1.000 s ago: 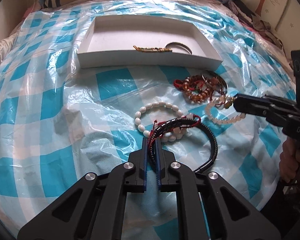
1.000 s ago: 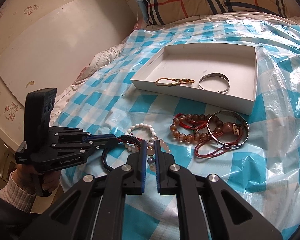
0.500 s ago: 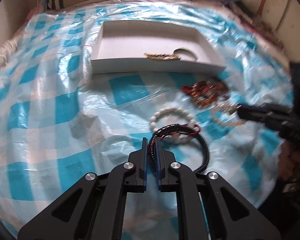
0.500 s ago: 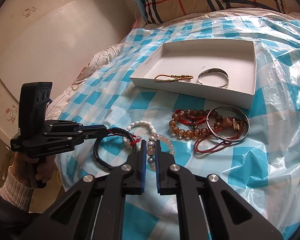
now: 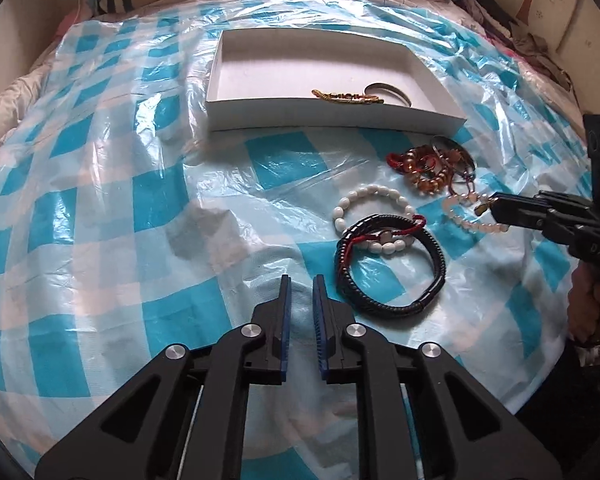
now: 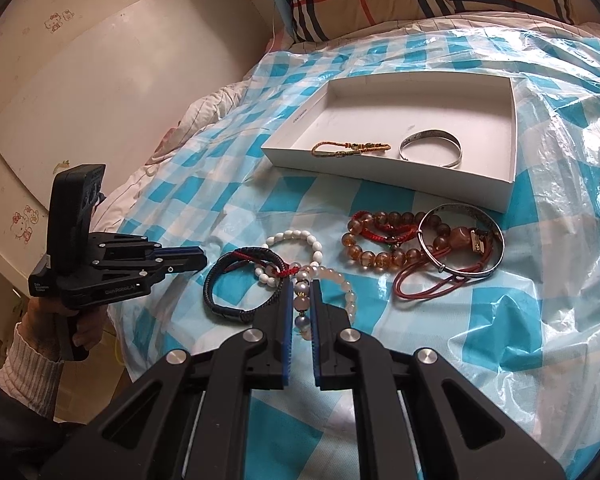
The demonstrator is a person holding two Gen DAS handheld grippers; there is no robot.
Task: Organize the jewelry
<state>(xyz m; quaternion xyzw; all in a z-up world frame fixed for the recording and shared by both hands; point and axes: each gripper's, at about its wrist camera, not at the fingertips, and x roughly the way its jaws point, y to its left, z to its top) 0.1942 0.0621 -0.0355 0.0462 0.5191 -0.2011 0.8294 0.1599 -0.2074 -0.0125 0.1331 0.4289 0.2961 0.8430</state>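
Jewelry is only partly sorted: the left gripper (image 5: 301,286) stands empty, narrowly parted, beside the black braided bracelet (image 5: 392,264) on the bed. Rightward, the right gripper (image 6: 301,302) clamps the pink bead bracelet (image 6: 332,280). Two pieces already lie in the white box (image 6: 380,168); five remain outside.

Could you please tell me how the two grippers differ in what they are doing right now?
The left gripper is open and holds nothing; the right gripper is shut on the pale pink bead bracelet. The left sits clear of the black braided bracelet; the right touches its item. Both are black with blue pads.
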